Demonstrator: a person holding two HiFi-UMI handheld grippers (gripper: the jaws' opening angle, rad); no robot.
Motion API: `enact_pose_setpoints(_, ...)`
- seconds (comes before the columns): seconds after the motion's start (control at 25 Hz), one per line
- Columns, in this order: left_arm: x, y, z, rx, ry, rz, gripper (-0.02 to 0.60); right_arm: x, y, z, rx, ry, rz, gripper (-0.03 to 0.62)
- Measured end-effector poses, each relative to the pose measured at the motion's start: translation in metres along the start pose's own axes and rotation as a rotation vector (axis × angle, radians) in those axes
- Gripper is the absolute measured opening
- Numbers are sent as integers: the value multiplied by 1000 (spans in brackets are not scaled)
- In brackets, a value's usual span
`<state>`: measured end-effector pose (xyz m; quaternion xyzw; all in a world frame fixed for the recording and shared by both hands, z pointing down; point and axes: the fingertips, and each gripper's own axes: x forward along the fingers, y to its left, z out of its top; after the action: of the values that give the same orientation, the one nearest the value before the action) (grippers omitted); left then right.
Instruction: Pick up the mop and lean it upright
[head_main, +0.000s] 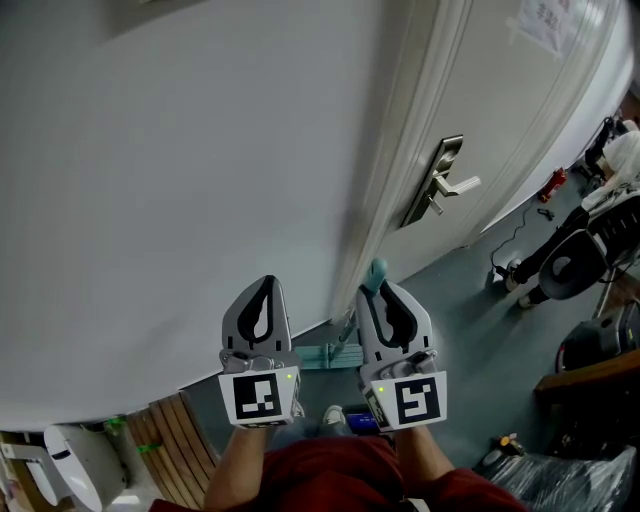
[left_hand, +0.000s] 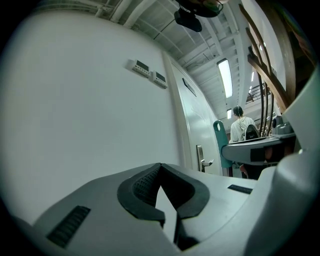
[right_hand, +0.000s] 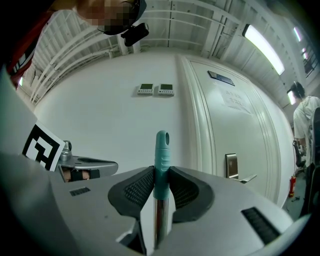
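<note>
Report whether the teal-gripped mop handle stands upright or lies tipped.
Upright. The metal mop handle with teal grip rises vertically, clamped in the right hand-held gripper, near the white door frame.

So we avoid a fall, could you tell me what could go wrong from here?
1. Only the right gripper clamps the mop, near its top end; the left gripper is shut and empty, so the mop may swing or slip.
2. The wall looks smooth and the door is close; a leaned mop might slide sideways or be hit.
</note>
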<state>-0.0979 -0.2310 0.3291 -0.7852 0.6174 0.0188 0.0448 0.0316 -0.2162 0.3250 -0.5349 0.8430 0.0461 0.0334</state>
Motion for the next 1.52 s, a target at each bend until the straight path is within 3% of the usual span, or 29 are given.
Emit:
enact_pose_setpoints(0.2,-1,5,4,-39,-21,7,14,-1,-3,1,0,-7,-9,107)
enact_pose_setpoints(0.92,2,-7,11,-28,-59,-31,14,2,-11,-6,4,7,-27,107)
enact_pose_setpoints(1.52,6,-7,8,-30,-43,-27,14,5,-12,-25,8,44,-31,107)
